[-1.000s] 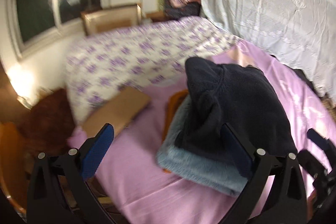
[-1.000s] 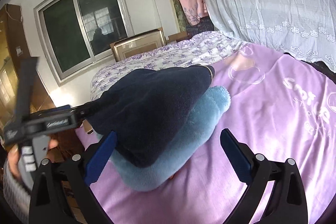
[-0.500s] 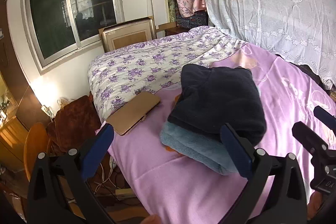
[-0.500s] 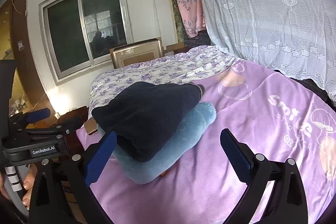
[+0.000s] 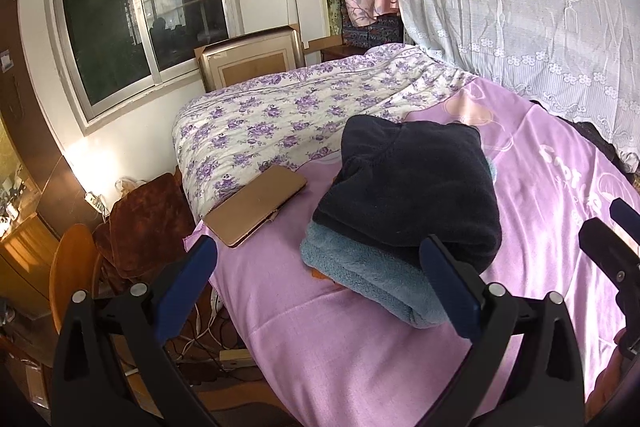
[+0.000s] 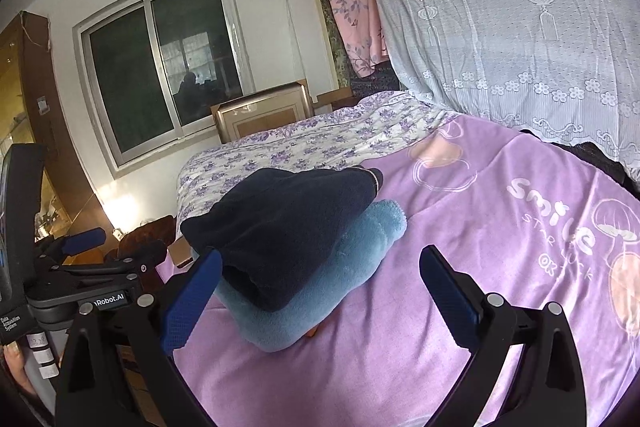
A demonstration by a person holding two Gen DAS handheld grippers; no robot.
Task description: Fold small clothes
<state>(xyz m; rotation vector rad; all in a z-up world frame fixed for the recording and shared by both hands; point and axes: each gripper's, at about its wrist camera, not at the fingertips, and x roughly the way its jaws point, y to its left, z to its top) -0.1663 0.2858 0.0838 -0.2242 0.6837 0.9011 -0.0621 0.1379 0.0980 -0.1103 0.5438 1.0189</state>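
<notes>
Left wrist view: left gripper (image 5: 326,275) hangs above the near edge of the bed, jaws spread wide, nothing between them. Its right blue pad (image 5: 448,287) overlaps, in the picture, the near corner of the folded stack; contact cannot be told. Stack has 2 clear layers: a dark navy fleece garment (image 5: 408,187) folded on top of a light blue fleece garment (image 5: 360,267); a sliver of orange fabric (image 5: 318,273) shows at the base. Stack lies on the purple blanket (image 5: 320,327), ahead of and slightly right of the gripper's midline. A tan flat case (image 5: 256,205) lies to the left of the stack, apart from it, beside the floral quilt (image 5: 288,107). Right wrist view: right gripper (image 6: 320,279) also has jaws spread wide and empty. Stack lies ahead and to the left; the left blue pad (image 6: 192,299) sits in front of the navy layer's near corner, and the right pad is over bare blanket, well apart from the clothes. Left gripper body shows at the far left edge of this view, beyond the stack.
</notes>
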